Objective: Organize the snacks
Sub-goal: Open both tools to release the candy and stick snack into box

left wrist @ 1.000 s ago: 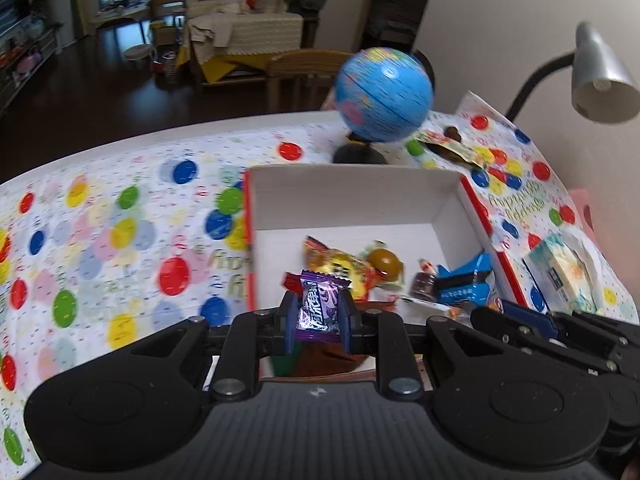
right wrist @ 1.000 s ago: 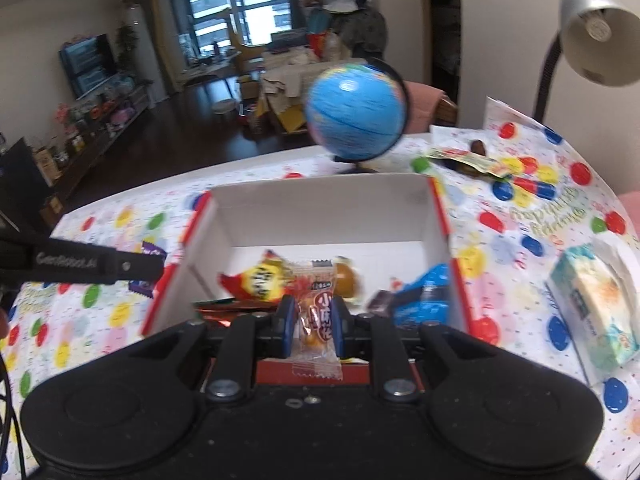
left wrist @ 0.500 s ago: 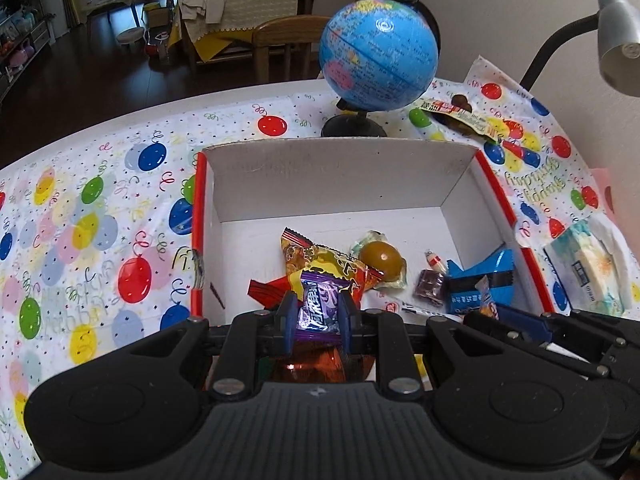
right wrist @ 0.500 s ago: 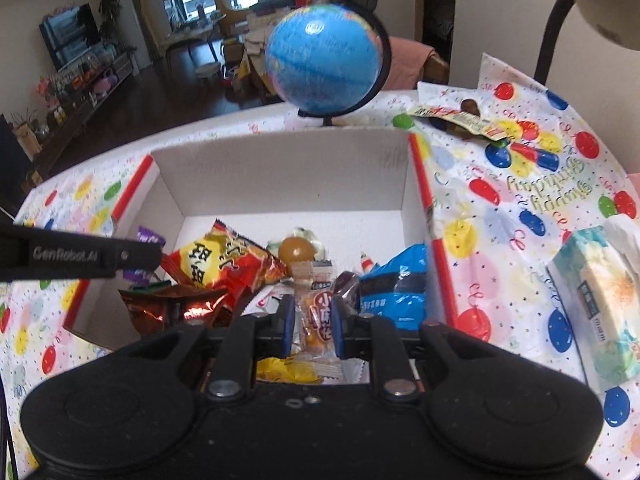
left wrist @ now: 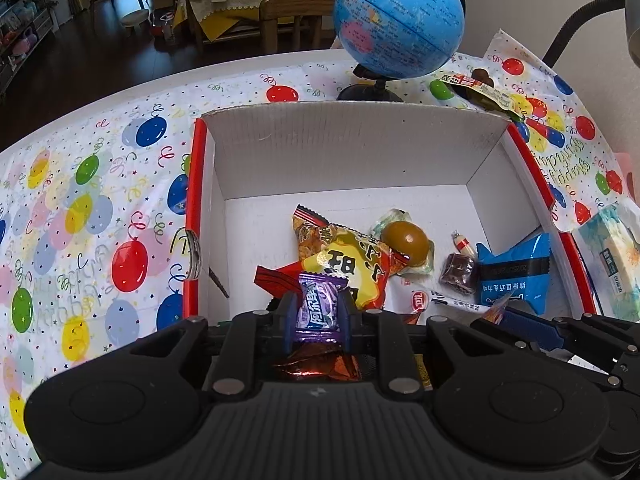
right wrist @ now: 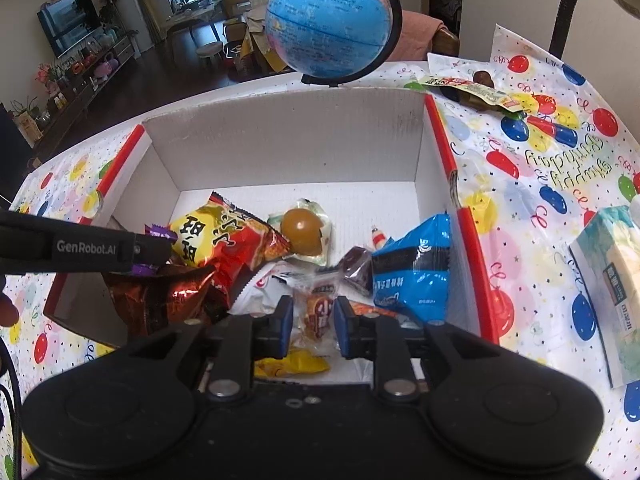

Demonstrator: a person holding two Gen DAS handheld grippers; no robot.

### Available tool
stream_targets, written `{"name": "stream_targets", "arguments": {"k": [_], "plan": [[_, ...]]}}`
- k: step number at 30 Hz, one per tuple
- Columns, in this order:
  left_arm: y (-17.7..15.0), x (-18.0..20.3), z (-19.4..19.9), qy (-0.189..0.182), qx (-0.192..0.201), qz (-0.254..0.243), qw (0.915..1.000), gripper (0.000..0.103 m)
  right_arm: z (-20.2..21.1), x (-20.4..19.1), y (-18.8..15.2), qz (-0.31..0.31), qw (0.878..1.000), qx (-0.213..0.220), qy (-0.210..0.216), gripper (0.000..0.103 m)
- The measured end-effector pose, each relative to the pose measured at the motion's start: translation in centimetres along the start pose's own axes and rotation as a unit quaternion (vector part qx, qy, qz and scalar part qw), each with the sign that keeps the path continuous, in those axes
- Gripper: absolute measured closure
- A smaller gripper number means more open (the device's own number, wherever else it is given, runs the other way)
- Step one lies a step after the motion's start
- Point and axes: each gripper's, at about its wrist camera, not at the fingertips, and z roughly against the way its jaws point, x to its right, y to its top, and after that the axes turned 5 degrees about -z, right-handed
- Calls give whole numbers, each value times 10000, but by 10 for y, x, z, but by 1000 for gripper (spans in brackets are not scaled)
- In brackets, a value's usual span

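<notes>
As both grippers drop lower over the box (left wrist: 352,144) | I keep left gripper (left wrist: 319,312) clamped on purple candy (left wrist: 320,309) | right gripper (right wrist: 310,316) parting around orange candy (right wrist: 319,314), release starting.

Both claws are matte black with round bosses, silver screws and blue fingers (left wrist: 289,316); the left claw (right wrist: 86,247) bears white "GenRobot.AI" lettering.

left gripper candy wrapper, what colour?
Purple with white lettering, on the candy pinched in the left gripper. Clearest in the left wrist view.
</notes>
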Motion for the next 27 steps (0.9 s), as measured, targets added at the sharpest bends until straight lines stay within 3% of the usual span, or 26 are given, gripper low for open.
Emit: {"name": "stream_targets", "arguments": {"k": [3,5,9,11,12,15,19,27], "plan": [[-1,0,2,133,42,-62,9999,80,1,-1,-1,-18,10000,19,1,76],[-3,-3,4,89,23,-21,10000,74,2,-1,-1,-4,10000,32,-7,75],[-7,-7,9,90,71,-31,9999,68,7,-1,-2,-10,10000,89,33,64],[-9,-8,16,79,169,-38,9998,43,12,-2,-3,-23,9999,149,36,60],[-10,-9,20,69,243,-35,9997,39,15,-2,-4,-36,9998,179,45,57],[-13,-11,31,7,362,-39,9993,38,27,-2,-5,-73,9994,304,118,51],[-19,-16,47,-55,507,-57,9987,38,46,-6,-7,-120,9983,553,168,29],[-40,-33,87,-108,829,-9,9965,34,84,-21,-14,-236,9944,1006,235,10]]}}
